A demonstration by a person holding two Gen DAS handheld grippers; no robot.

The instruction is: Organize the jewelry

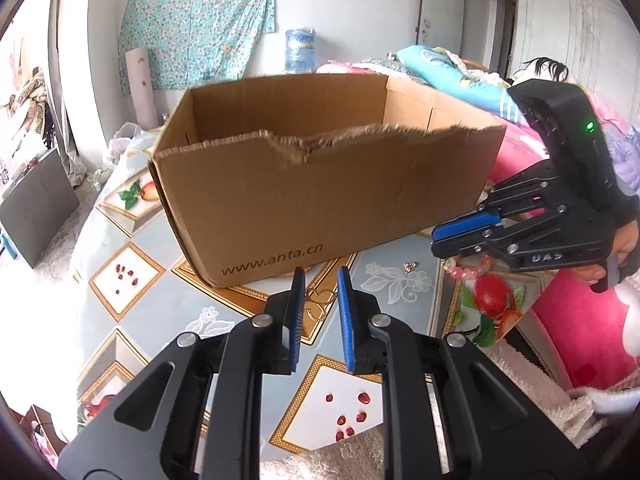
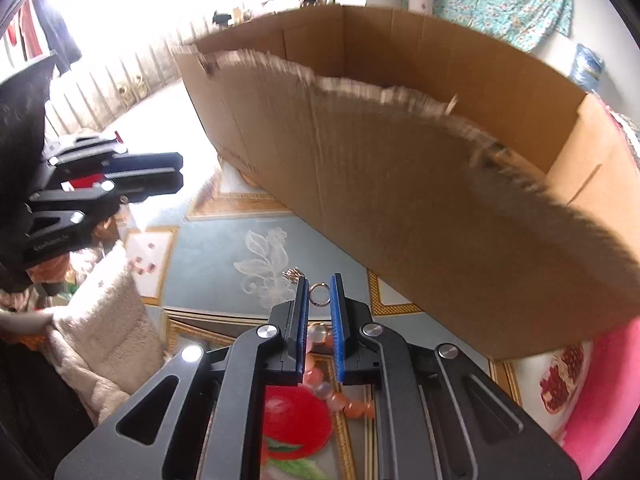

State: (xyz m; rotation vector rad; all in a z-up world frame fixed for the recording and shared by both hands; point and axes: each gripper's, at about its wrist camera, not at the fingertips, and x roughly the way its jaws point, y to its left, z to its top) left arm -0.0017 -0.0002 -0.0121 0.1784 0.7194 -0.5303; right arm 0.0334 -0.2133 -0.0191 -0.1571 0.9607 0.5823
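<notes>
The right hand-held gripper (image 2: 319, 280) tilts steeply down over the table (image 2: 208, 256), its jaws a narrow gap apart around a small metal ring (image 2: 319, 294), whether pinching it I cannot tell. Pink beads (image 2: 340, 396) lie beneath it. The left hand-held gripper (image 1: 321, 276) slopes down too, jaws slightly spread and empty, above a thin gold chain (image 1: 320, 294). Just beyond both stands a torn cardboard box (image 1: 320, 200).
</notes>
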